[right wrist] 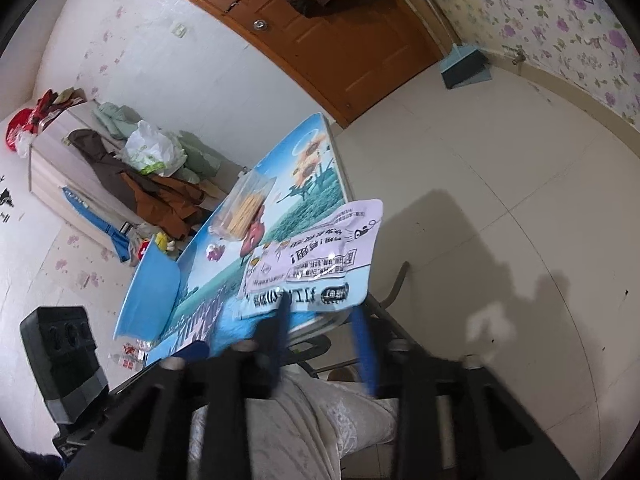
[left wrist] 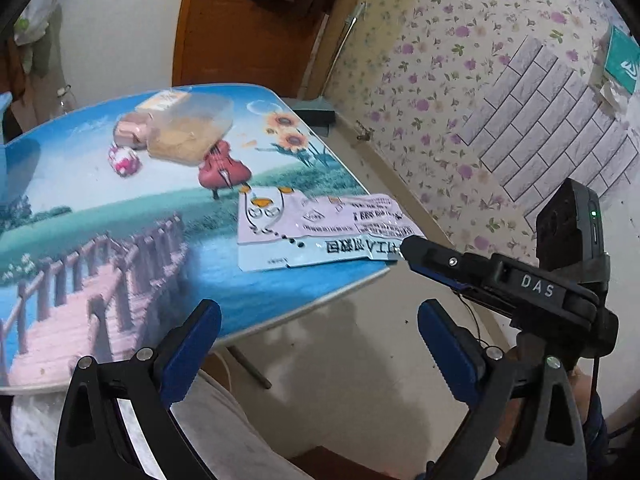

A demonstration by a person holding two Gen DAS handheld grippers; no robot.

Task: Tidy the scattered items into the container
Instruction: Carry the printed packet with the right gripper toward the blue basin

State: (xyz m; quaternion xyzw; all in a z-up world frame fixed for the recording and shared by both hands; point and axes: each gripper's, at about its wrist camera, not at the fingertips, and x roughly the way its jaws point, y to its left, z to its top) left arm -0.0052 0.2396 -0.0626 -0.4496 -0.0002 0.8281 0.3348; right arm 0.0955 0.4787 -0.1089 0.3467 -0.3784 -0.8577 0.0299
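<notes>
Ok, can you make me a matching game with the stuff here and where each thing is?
Things:
1 snack packet
2 clear container
3 pink-and-white sweet
4 dustpan

Places:
A on the floor
B far part of the table, yellowish stuff inside
C at the table's near corner
D on the table, next to the clear container

Pairs: 1-C, 2-B, 3-D, 4-A

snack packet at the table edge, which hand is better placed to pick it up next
Right, probably. The right gripper is at the snack packet's near edge, jaws apart, one finger touching it. The left gripper hangs open over the floor, short of the table.
</notes>
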